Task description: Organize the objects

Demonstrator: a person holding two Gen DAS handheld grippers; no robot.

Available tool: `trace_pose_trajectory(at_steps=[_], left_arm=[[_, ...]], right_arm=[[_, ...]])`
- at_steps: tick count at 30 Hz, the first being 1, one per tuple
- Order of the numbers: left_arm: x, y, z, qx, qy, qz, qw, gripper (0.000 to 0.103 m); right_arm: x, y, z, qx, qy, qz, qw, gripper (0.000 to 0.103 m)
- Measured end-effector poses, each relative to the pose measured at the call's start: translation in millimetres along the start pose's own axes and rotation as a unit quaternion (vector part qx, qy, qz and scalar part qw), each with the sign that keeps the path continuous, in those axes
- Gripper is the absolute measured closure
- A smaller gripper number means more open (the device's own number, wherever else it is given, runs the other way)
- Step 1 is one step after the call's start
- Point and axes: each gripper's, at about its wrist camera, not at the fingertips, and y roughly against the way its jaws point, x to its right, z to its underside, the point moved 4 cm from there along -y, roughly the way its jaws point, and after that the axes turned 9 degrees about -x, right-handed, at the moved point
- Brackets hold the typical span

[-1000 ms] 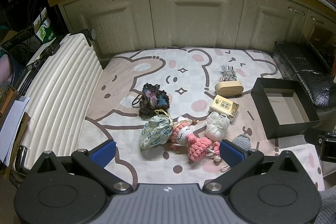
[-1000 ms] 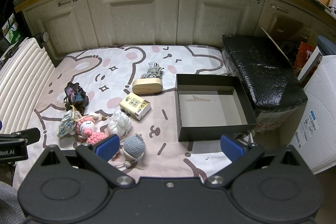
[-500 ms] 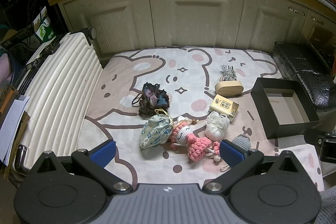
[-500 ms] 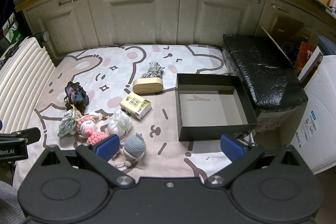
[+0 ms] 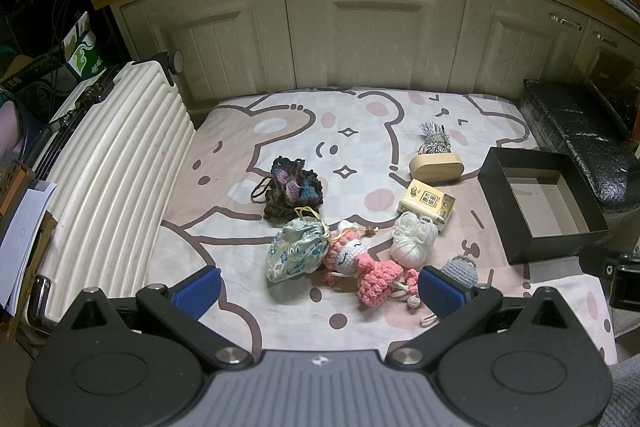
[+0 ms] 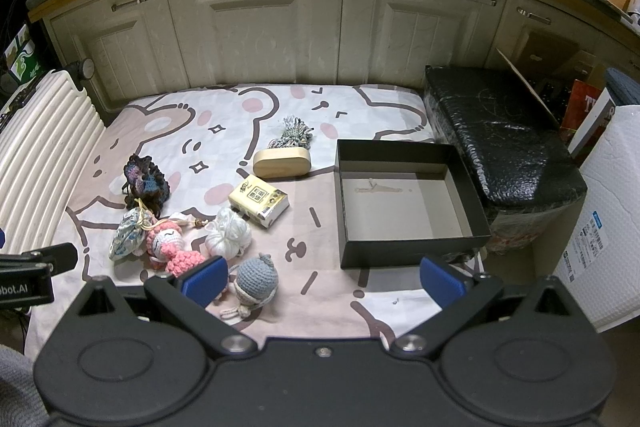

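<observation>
Several small objects lie on a bear-print mat [image 5: 360,131]: a dark crochet pouch [image 5: 292,189], a floral drawstring bag [image 5: 298,253], a pink crochet doll [image 5: 360,267], a white yarn ball [image 5: 414,243], a grey crochet doll [image 6: 256,277], a yellow tissue pack [image 6: 260,201], a wooden oval case [image 6: 282,163] and a grey cord bundle [image 6: 294,133]. An empty black box [image 6: 404,203] stands on the mat's right. My left gripper [image 5: 320,289] is open and empty, near the doll. My right gripper [image 6: 322,277] is open and empty, before the box.
A white ribbed suitcase [image 5: 108,179] lies along the mat's left side. Cream cabinets [image 6: 320,23] close off the back. A black wrapped block [image 6: 500,139] sits right of the box, with a white padded package [image 6: 600,227] beyond it.
</observation>
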Motion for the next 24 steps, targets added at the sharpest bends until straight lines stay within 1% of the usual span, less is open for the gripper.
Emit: trace_pose_trajectory(at_steps=[8,13,20,24], left_arm=[[3,1,4,0.003,0.000,0.001,1.0000,0.000],[-3,7,4,0.007,0.002,0.001,1.0000,0.000],[-9,27,3,0.035,-0.011,0.003,0.9993,0.000],[-16,42,-8,0.060,-0.008,-0.014,0.9981,0.000]], right_arm=[[2,2,0,0.001,-0.001,-0.001,1.000,0.000],[-3,5,2,0.007,-0.002,0.000,1.000,0.000],[-5,16,5,0.022,-0.003,0.001,1.000,0.000],[-3,23,-2,0.035,0.001,-0.008,0.999,0.000]])
